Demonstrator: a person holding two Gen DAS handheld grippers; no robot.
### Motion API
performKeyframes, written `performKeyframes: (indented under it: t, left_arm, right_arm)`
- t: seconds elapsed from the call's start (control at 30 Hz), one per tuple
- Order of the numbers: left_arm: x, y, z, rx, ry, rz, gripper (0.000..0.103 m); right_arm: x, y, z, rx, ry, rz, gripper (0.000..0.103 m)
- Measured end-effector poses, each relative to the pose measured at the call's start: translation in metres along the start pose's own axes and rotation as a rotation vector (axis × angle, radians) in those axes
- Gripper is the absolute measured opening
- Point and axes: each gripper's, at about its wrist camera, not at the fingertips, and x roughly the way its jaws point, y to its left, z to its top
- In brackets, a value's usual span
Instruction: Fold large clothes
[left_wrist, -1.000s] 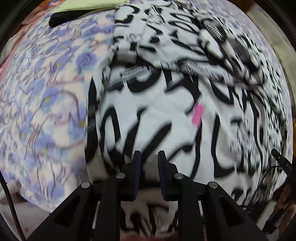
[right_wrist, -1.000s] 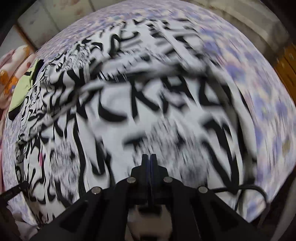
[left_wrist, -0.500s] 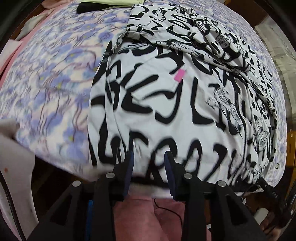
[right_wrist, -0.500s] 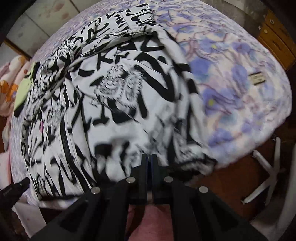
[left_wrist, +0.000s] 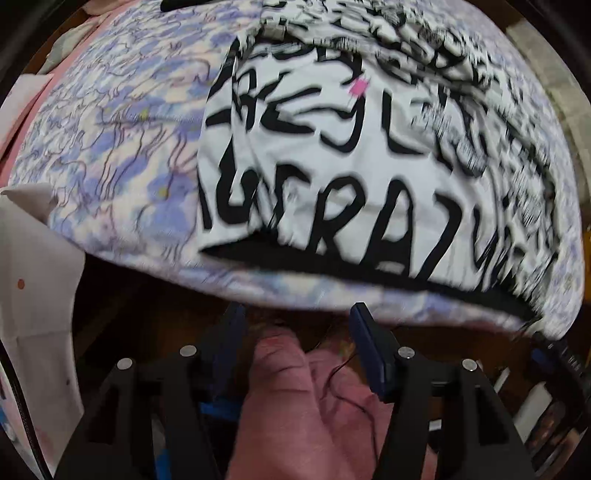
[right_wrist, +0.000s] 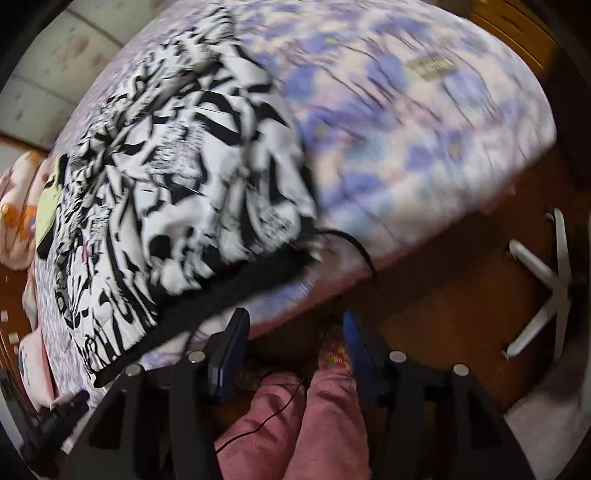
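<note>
A large white garment with bold black lettering (left_wrist: 354, 177) lies spread on a bed with a purple floral sheet (left_wrist: 110, 147); its black hem runs along the bed's near edge. A small pink tag (left_wrist: 359, 87) sits on it. My left gripper (left_wrist: 295, 325) hangs past the bed edge, jaws opening, nothing between them. In the right wrist view the same garment (right_wrist: 177, 184) lies at the left, its black hem (right_wrist: 221, 306) just beyond my left finger. My right gripper (right_wrist: 293, 328) is off the bed edge too, jaws opening and empty.
A person's pink trouser legs (right_wrist: 314, 417) stand below both grippers on a wooden floor. A white chair base (right_wrist: 546, 280) is at the right. A small card (right_wrist: 430, 66) lies on the sheet. Yellow-green cloth (right_wrist: 48, 206) sits beyond the garment. A thin black cable (right_wrist: 354, 247) crosses the bed edge.
Both grippers pulled the garment's hem toward the bed's near edge, then let go and opened. They now sit back off the edge, with the hem lying on the sheet.
</note>
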Motion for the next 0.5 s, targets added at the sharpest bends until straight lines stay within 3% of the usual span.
performKeyframes:
  t: [0.27, 0.5]
  left_arm:
    - [0.015, 0.011, -0.015, 0.023, 0.015, 0.044, 0.058]
    - [0.013, 0.019, -0.001, 0.03, -0.011, 0.056, 0.062]
  right_arm:
    - [-0.011, -0.009, -0.013, -0.026, -0.116, -0.001, 0.053]
    - [0.003, 0.002, 0.015, -0.047, -0.11, 0.052, 0.054]
